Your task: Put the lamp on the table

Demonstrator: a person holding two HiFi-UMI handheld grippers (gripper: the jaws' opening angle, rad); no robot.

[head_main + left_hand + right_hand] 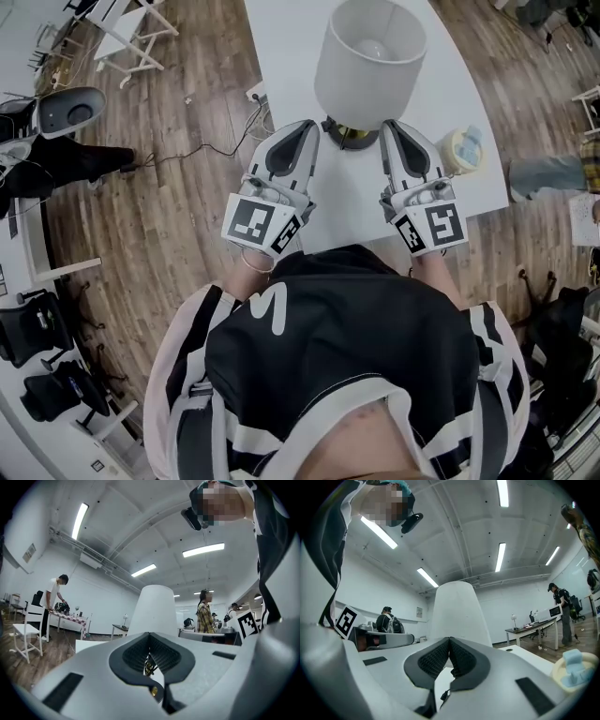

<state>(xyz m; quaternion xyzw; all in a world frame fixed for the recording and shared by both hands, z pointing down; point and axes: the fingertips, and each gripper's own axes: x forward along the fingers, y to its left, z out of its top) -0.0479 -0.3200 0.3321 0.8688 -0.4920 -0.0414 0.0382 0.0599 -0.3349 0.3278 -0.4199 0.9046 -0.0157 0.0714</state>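
The lamp stands upright on the white table [291,47], with a white drum shade [370,61] over a dark, brass-coloured base [352,137]. My left gripper [305,127] is just left of the base and my right gripper [389,127] just right of it, both pointing at it from the table's near edge. Each has its jaws shut with the tips meeting and nothing held. In the left gripper view the shade [153,609] rises right behind the closed left gripper [149,635]. The right gripper view shows the shade [457,611] behind the closed right gripper [449,640].
A pale yellow round object with a blue piece on top [461,150] sits at the table's right near corner, also in the right gripper view [572,667]. A cable [206,150] runs over the wood floor to the table's left edge. White chairs [131,33] stand far left.
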